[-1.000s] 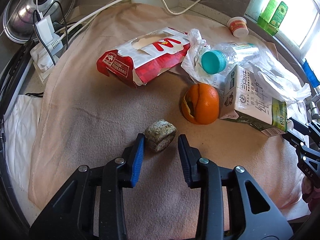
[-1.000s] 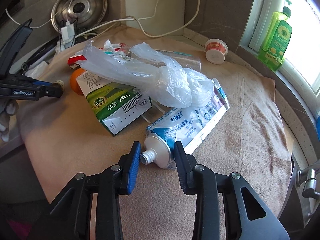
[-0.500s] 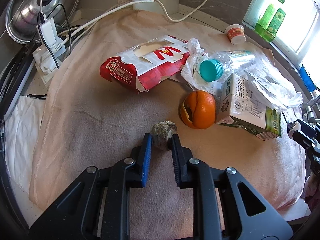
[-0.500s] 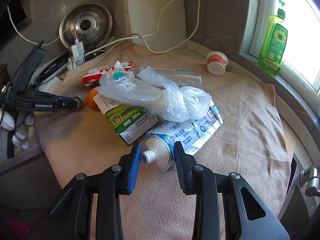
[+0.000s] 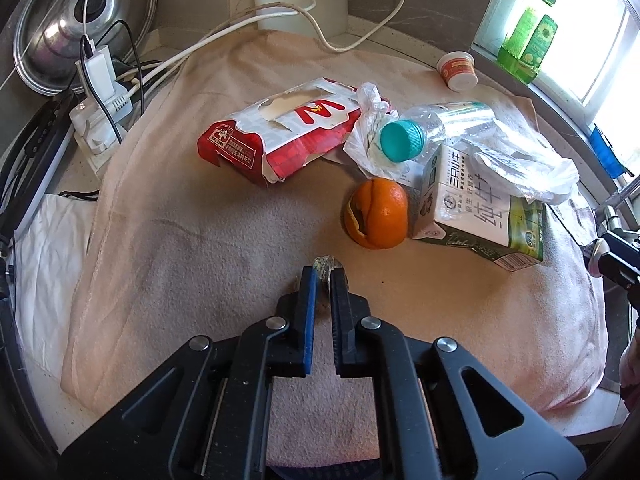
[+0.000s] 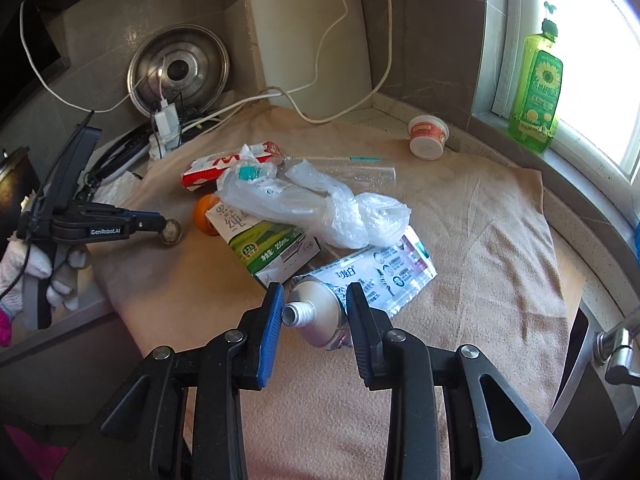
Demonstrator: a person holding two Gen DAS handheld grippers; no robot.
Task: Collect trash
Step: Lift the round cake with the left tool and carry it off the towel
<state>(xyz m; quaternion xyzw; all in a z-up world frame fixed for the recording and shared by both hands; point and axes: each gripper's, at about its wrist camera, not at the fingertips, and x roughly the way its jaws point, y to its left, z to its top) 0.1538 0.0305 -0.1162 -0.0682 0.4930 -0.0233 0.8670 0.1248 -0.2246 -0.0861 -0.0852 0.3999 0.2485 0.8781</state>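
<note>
My left gripper (image 5: 324,276) is shut on a small grey-brown lump (image 5: 325,261), squeezed thin between its pads just above the beige towel (image 5: 200,264). The right wrist view shows that same lump (image 6: 171,232) at the left gripper's tip. My right gripper (image 6: 316,296) is shut on the neck end of a flattened toothpaste tube (image 6: 320,316), lifted a little off the towel. Between both grippers lie a torn red box (image 5: 280,136), a clear bottle with a teal cap (image 5: 436,128), an orange peel (image 5: 378,216), a milk carton (image 5: 480,216) and a plastic bag (image 5: 520,168).
A power strip with chargers and cables (image 5: 100,112) and a steel pot lid (image 5: 80,20) sit at the back left. A white cutting board (image 6: 308,48) leans on the back wall. A small cup (image 6: 428,140), green soap bottle (image 6: 536,92) and faucet (image 6: 616,344) are on the right.
My left gripper's jaws have closed from wide apart onto the lump, squashing it. The right gripper has risen a little with the tube held in it.
</note>
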